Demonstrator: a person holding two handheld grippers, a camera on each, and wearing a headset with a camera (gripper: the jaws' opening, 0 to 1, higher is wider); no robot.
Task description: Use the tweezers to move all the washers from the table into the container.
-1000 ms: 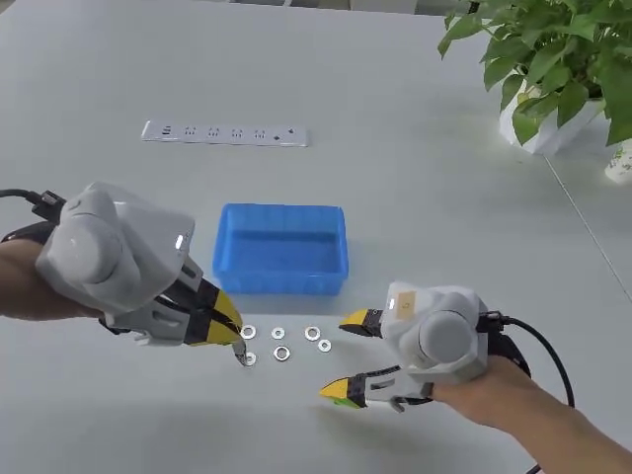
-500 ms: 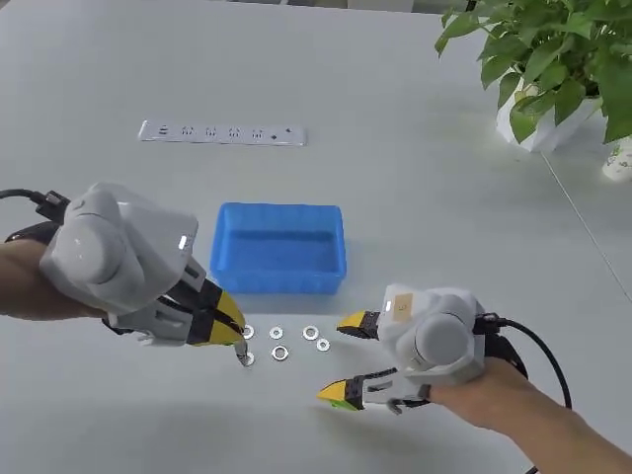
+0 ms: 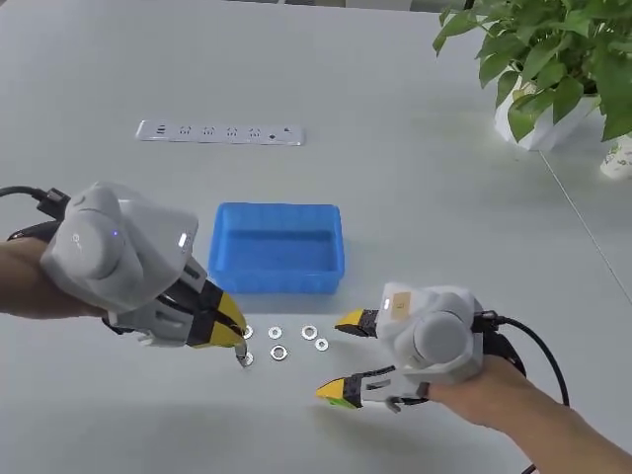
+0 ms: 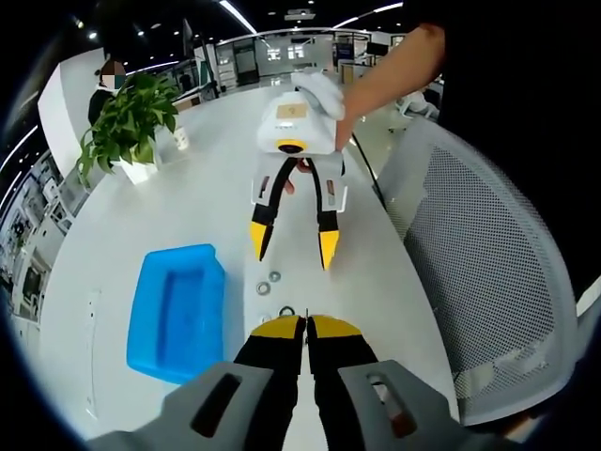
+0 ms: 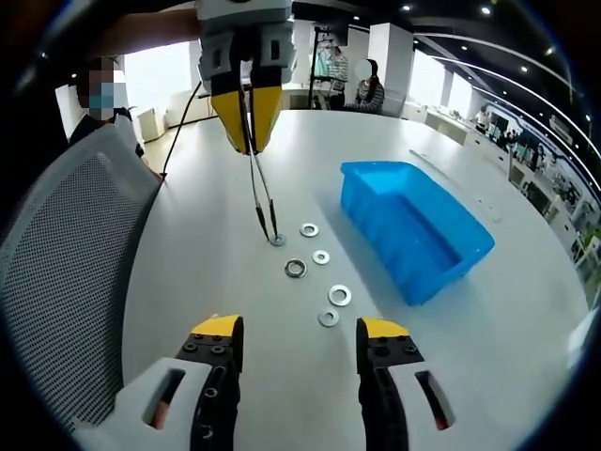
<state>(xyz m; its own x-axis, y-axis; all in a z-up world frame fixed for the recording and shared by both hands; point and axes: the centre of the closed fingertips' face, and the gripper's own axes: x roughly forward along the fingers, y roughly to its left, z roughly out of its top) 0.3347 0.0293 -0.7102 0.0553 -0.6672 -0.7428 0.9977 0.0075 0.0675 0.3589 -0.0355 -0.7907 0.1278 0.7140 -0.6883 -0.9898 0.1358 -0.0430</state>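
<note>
Left gripper [image 3: 232,332], clenched on thin metal tweezers [image 5: 254,162], seems to be picking 1 small silver washer [image 5: 278,241] of 6; next, lift it into the blue plastic container [image 3: 278,277]; right gripper [image 3: 334,356] released

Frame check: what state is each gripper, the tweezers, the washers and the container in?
Left gripper: shut on the tweezers.
Right gripper: open, holding nothing.
Washers: six, all on the table.
Tweezers: tips down at one washer.
Container: upright, empty.
</note>
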